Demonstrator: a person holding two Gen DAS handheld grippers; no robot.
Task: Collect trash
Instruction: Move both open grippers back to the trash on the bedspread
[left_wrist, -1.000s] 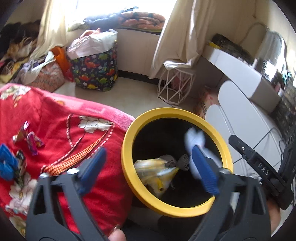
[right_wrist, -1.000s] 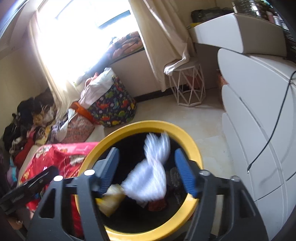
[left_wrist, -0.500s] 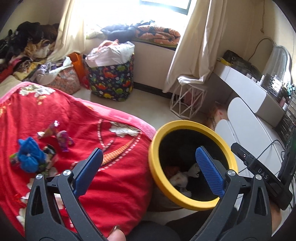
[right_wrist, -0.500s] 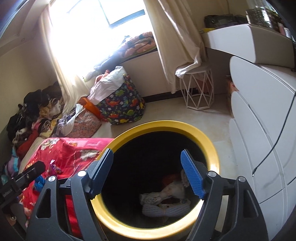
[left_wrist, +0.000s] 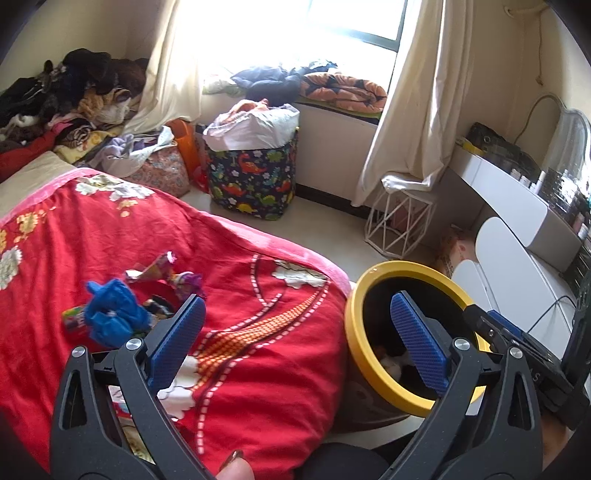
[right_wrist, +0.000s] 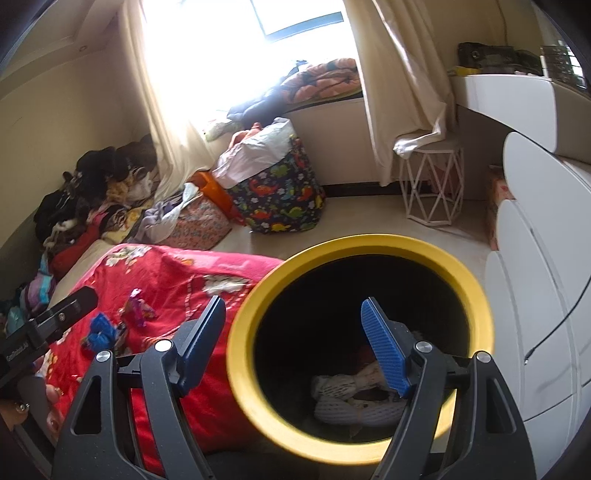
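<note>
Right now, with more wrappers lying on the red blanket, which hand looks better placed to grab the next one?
Probably the left. The left gripper is open above the red blanket, with the blue wad and wrappers just ahead of it. The right gripper is open too, but sits at the yellow-rimmed bin.

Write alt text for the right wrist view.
The open, empty right gripper hovers over a yellow-rimmed black bin holding white crumpled trash. To the left, a red blanket carries wrappers and blue trash.
</note>
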